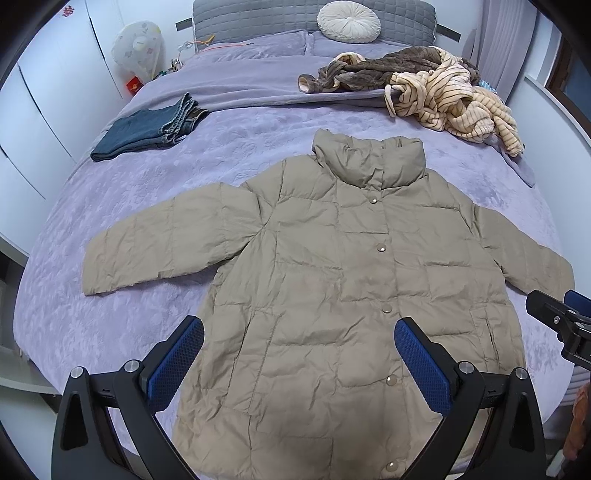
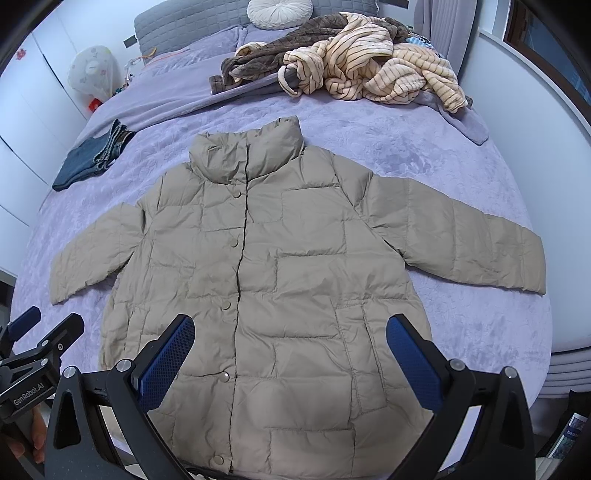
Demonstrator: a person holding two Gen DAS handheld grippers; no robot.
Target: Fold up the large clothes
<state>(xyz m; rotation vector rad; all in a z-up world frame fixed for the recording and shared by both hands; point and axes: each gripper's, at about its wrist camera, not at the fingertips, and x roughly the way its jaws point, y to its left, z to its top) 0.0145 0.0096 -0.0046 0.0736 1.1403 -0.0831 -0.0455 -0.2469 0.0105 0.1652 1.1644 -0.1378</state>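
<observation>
A beige quilted puffer jacket (image 1: 332, 266) lies flat, front up and buttoned, on the purple bedspread (image 1: 110, 295), sleeves spread to both sides and collar toward the headboard. It also shows in the right wrist view (image 2: 280, 266). My left gripper (image 1: 299, 332) is open and empty, hovering above the jacket's lower left part. My right gripper (image 2: 290, 332) is open and empty, hovering above the jacket's lower right part. The right gripper shows at the right edge of the left wrist view (image 1: 557, 314); the left gripper shows at the left edge of the right wrist view (image 2: 40, 332).
Folded blue jeans (image 1: 147, 127) lie at the far left of the bed. A heap of brown and striped cream clothes (image 1: 424, 85) lies at the far right near the pillows. A round white cushion (image 1: 349, 20) rests against the grey headboard. White wardrobes (image 1: 44, 110) stand on the left.
</observation>
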